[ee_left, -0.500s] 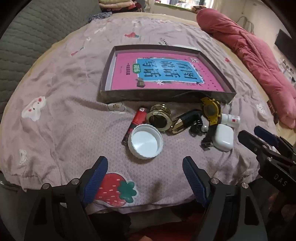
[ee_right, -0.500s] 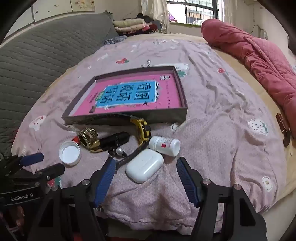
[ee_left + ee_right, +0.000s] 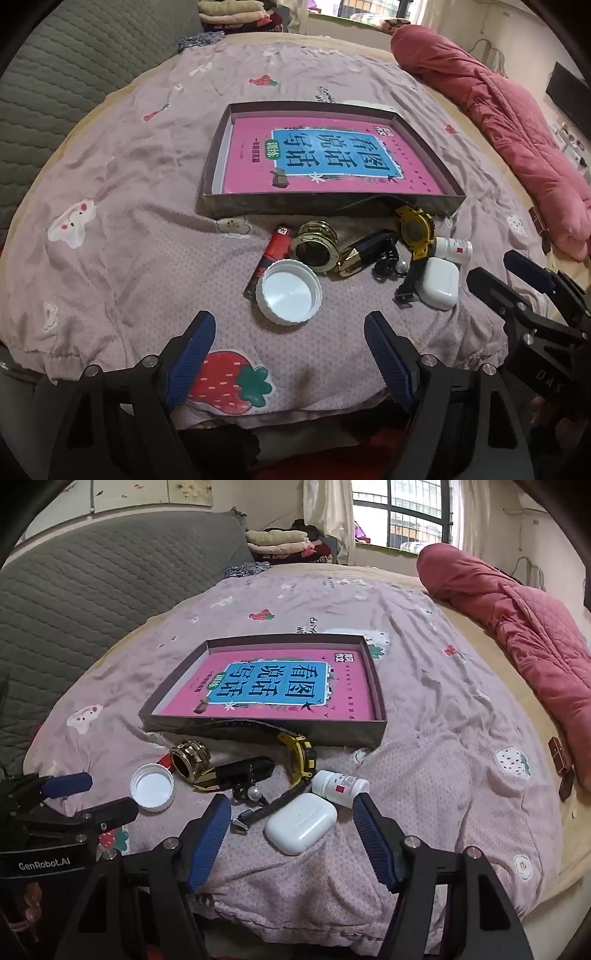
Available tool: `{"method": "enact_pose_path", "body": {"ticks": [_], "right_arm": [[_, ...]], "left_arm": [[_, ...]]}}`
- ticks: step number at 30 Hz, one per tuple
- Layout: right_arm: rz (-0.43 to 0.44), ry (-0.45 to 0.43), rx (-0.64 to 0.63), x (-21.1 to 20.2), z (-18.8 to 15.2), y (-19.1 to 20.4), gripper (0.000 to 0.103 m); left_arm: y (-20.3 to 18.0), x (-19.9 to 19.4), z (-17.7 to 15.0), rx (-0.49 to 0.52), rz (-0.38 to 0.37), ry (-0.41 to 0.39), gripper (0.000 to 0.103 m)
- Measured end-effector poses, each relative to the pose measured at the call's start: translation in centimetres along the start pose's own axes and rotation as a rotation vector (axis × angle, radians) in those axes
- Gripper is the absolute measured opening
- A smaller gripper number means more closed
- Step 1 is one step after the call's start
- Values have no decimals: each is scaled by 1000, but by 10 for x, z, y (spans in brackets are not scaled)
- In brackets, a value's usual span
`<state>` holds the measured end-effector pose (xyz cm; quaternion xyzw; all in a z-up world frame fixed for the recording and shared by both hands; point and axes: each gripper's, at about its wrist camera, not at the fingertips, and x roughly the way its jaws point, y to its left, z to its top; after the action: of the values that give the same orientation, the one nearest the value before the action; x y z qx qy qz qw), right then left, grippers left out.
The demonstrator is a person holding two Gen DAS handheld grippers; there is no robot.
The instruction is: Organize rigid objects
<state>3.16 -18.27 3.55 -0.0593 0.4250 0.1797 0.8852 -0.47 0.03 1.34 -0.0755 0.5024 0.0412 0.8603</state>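
pink bedsheet [image 3: 122, 221] – red quilt [image 3: 535, 635], folded clothes [image 3: 280, 542]

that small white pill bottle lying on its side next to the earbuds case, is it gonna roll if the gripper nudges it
Probably. The white pill bottle lies on its side on the soft bedspread, so its round body could roll, though the fabric may damp that. It looks small and likely light, so a nudge might skid it toward the earbuds case. Its smooth plastic may slip between the pads.
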Motion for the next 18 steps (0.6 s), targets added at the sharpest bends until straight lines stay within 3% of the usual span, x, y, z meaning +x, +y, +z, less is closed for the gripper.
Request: {"method": "enact_pose_path", "body": {"ticks": [18], "right_arm": [[0,0,-7,0,0,1,68]], "left_arm": [[0,-1,1,-9,-18,-13,84]]}}
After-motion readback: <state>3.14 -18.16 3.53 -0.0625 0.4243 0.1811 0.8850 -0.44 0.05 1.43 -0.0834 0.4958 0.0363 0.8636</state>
